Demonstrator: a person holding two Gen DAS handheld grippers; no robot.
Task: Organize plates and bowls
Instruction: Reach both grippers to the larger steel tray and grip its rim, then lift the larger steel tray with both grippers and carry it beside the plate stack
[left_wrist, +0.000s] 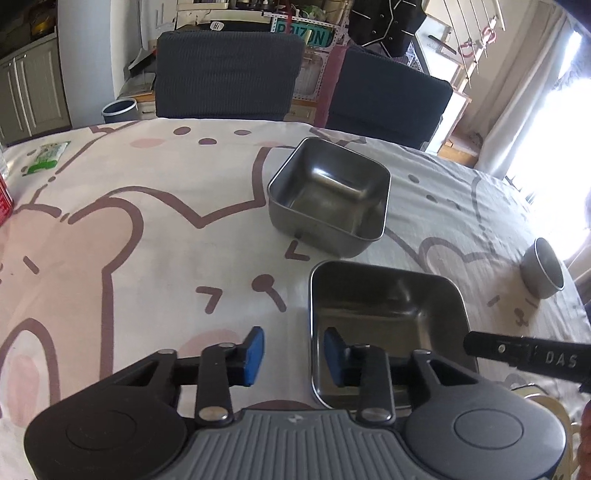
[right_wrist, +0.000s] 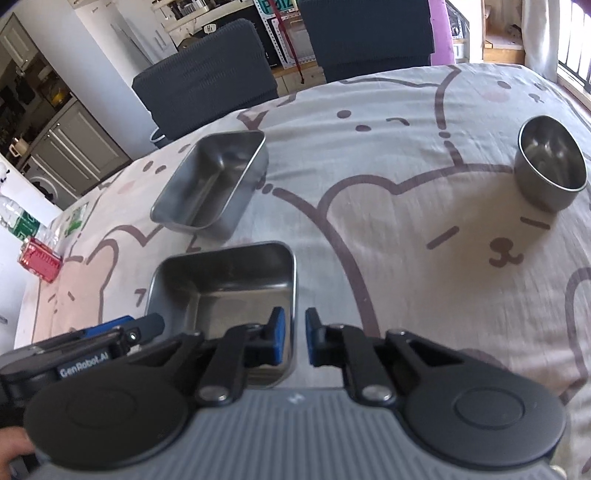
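A square steel dish (left_wrist: 384, 306) (right_wrist: 221, 284) sits empty on the bear-print tablecloth (left_wrist: 147, 240), nearest to me. My left gripper (left_wrist: 294, 354) straddles its left wall, one blue pad inside and one outside, with a clear gap, so it is open. My right gripper (right_wrist: 294, 334) straddles the right wall with the pads close to it, a thin gap on each side. A second steel dish (left_wrist: 328, 195) (right_wrist: 210, 184) stands just behind. A round steel bowl (left_wrist: 543, 273) (right_wrist: 550, 173) is far right.
Two dark chairs (left_wrist: 225, 74) (left_wrist: 388, 99) stand against the table's far edge. A red can (right_wrist: 38, 260), a plastic bottle (right_wrist: 14, 218) and a green packet (left_wrist: 46, 157) lie at the left edge. A hand (right_wrist: 14, 446) shows at the lower left.
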